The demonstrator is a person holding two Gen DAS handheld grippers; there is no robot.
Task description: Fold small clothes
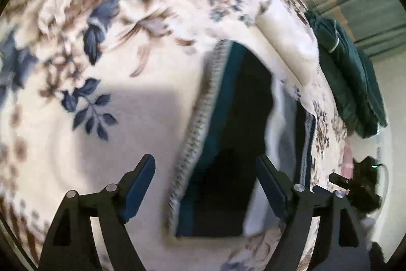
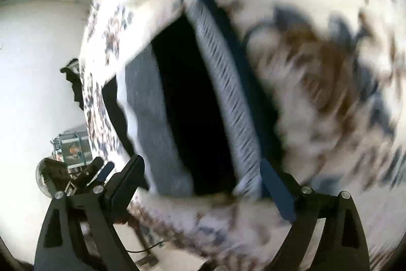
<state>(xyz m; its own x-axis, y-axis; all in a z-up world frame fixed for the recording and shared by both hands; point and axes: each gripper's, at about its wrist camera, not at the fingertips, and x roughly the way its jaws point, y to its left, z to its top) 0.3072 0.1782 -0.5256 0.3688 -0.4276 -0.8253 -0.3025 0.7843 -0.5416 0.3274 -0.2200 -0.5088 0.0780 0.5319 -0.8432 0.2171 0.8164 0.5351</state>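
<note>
No container shows clearly; a glass-sided box [image 2: 73, 150] (contents blurred) sits at 9 o'clock in the right wrist view. The garment [image 1: 228, 144], dark teal with a grey ribbed band [image 1: 195, 123], lies flat on the floral blanket [image 1: 101, 67], just ahead of both grippers. The left gripper [image 1: 205, 192] hangs with jaws spread wide, nothing between them; the garment's ribbed edge runs up between its fingers. The right gripper [image 2: 200, 192] is likewise spread and empty above the garment [image 2: 192, 106]. At 3 o'clock in the left view, green cloth [image 1: 355, 83] lies past the blanket's edge, with pale wall and curtain [image 1: 373, 9] beyond.
</note>
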